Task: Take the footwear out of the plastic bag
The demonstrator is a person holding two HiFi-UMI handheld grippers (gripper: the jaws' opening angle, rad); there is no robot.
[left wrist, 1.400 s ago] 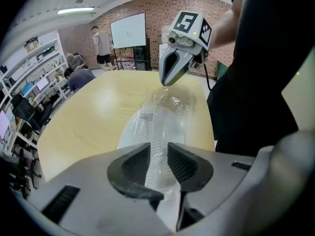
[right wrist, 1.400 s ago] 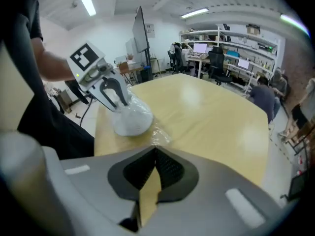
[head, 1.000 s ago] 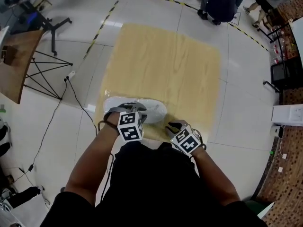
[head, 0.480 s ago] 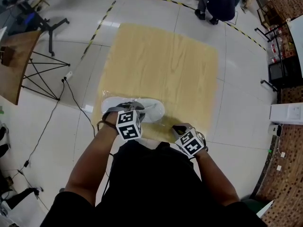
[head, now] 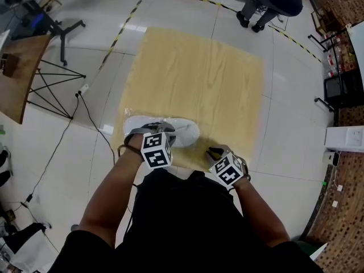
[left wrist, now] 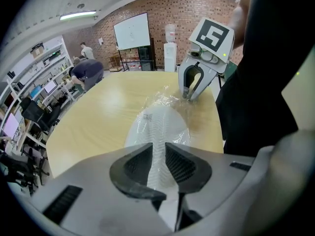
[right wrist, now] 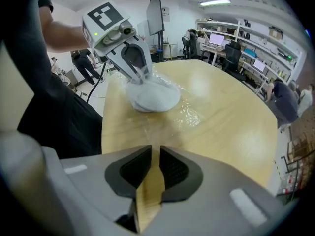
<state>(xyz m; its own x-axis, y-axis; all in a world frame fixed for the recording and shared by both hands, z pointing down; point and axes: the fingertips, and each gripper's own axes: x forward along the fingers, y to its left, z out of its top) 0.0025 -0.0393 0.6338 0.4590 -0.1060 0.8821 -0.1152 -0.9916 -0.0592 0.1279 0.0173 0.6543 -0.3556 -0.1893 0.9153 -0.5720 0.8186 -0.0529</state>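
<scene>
The left tool point(left wrist: 158, 150) clenched the bagged footwear's point(left wrist: 158, 124) near end; the right tool point(right wrist: 155, 155), jaws just opening, stood empty nearby.

The floor point(head: 68, 152) is shiny white tiles, with a yellow and black stripe point(head: 122, 32) across it. A big light wood worktop point(head: 199, 78) stands in the middle. A brown table point(head: 17, 84) and a black chair point(head: 57, 26) are at the side. A red brick wall point(left wrist: 197, 9) has a white board point(left wrist: 132, 31) on it. A long light point(left wrist: 78, 15) shines on the ceiling. Shelves point(left wrist: 42, 58) line one side.
</scene>
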